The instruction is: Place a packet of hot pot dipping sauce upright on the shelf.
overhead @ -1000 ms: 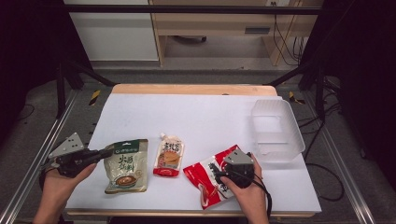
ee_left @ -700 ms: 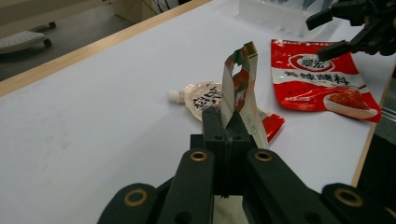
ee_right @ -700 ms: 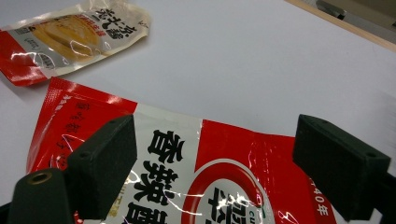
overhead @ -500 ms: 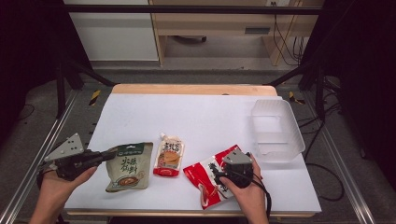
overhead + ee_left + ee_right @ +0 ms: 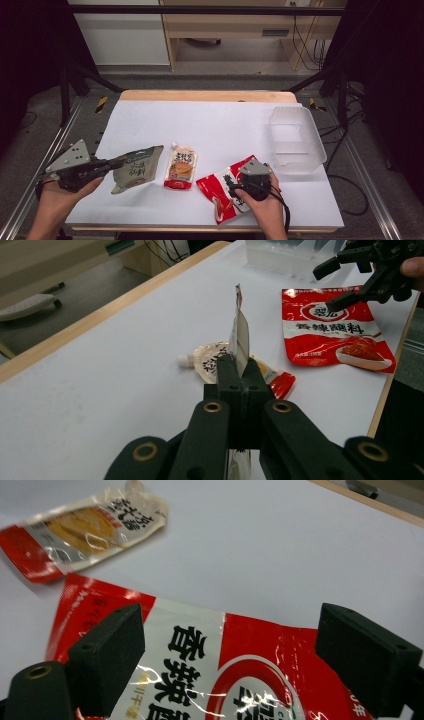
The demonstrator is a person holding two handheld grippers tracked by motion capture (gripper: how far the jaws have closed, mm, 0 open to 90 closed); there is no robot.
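The left gripper [image 5: 117,162] is closed on the edge of a grey-green foil food pouch [image 5: 136,168], which is held lifted at the lower left of the high view. The right gripper [image 5: 227,667] is held wide open, gripping nothing, above a red-and-white plastic seasoning packet [image 5: 227,192] lying flat at lower centre right, beside an orange-and-white spouted sachet [image 5: 181,167].
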